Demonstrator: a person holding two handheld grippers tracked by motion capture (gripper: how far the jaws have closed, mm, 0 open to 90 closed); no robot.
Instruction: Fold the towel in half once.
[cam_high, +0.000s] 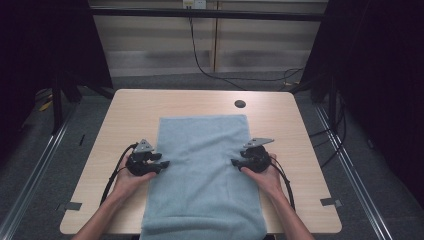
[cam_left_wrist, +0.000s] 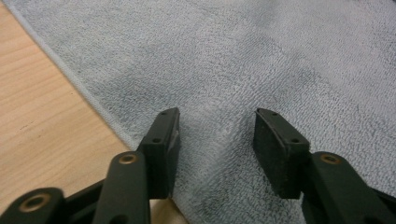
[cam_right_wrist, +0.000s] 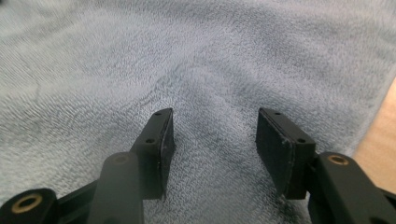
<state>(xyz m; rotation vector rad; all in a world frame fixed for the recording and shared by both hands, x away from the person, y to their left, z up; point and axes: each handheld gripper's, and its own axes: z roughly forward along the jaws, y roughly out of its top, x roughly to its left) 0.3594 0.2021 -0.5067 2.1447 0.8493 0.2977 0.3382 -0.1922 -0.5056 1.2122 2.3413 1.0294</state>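
Towel (cam_high: 202, 170) flat, both tongs agape over opposite edges

A blue towel (cam_high: 202, 175) lies flat on the wooden table (cam_high: 125, 115), between the left gripper (cam_high: 161, 165) and right gripper (cam_high: 236, 163), each tip touching its nearest long edge.

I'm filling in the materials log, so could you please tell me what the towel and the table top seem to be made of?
The towel looks like soft, matte terry cloth, probably cotton: pale blue-grey, with a looped pile and a stitched hem visible in the left gripper view. The table looks like light wood or a wood-grain laminate with a smooth, faintly glossy finish; the fine grain lines do not settle which.
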